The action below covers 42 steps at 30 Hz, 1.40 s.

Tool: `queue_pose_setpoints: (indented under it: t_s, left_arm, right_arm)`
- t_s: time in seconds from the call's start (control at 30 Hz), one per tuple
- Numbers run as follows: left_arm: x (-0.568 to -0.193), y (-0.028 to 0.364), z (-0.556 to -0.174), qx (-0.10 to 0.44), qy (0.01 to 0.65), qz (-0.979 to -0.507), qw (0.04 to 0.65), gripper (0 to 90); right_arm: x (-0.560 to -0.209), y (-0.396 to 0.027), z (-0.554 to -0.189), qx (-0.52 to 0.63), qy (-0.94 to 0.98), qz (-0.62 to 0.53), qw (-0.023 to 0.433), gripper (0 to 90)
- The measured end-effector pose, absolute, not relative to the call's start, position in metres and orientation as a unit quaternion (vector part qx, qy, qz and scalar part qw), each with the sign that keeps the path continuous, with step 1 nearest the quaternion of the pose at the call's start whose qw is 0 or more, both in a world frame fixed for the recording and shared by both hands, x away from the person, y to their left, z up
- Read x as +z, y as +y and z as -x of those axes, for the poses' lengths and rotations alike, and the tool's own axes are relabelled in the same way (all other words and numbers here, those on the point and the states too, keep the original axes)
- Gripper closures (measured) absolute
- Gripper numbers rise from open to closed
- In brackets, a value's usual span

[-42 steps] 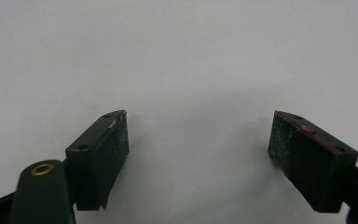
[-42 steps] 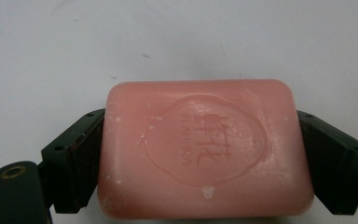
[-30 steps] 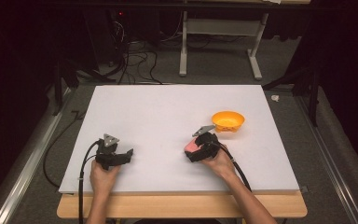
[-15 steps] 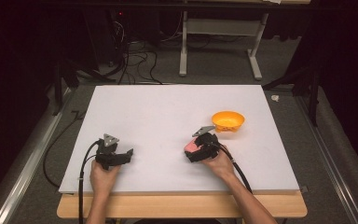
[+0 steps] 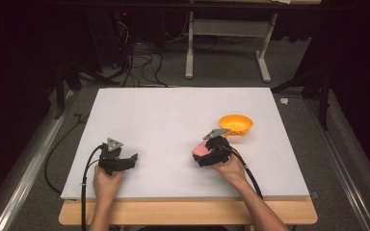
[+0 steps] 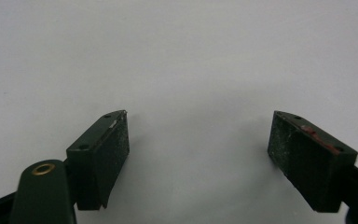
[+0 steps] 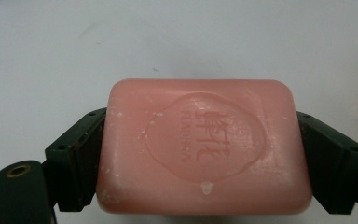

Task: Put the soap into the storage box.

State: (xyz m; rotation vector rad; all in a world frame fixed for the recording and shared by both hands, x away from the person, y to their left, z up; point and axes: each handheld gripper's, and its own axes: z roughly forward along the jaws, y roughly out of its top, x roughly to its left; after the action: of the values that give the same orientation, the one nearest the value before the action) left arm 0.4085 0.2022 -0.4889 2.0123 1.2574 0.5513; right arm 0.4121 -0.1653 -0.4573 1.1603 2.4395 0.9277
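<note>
Nearest the person's edge of the white tabletop (image 5: 173,125), the left hand-held gripper (image 5: 117,161) sits low in the left hand (image 5: 107,182), a black cable trailing back off the edge. From the left gripper view, its jaws are spread wide apart with bare white surface between them, nothing in the gap.

Over to the right and a touch farther in, the right hand-held gripper (image 5: 211,153) is pinching a pink bar of soap (image 7: 203,147). Look along that gripper's own view: both pads press against the bar's short ends, the stamped oval seal facing up, a few pale flecks on its surface. In the high view the soap (image 5: 200,148) peeks out on the left side of the gripper, right above the tabletop.

Just beyond that gripper, an orange bowl (image 5: 236,124) stands near the right side of the tabletop, close to the gripper's grey plate.

Farther back, past the tabletop's far edge, cables lie on the floor beside a white frame's legs.
</note>
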Motion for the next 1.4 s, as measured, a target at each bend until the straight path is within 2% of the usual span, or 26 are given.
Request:
queue_pose_setpoints:
  t_s: [1.4]
  left_arm:
    - [-0.489,0.202,-0.409,0.212,0.485,-0.774,0.347,21.0]
  right_arm:
    - [-0.421,-0.209,-0.384,0.349,0.815,-0.43,0.17,13.7]
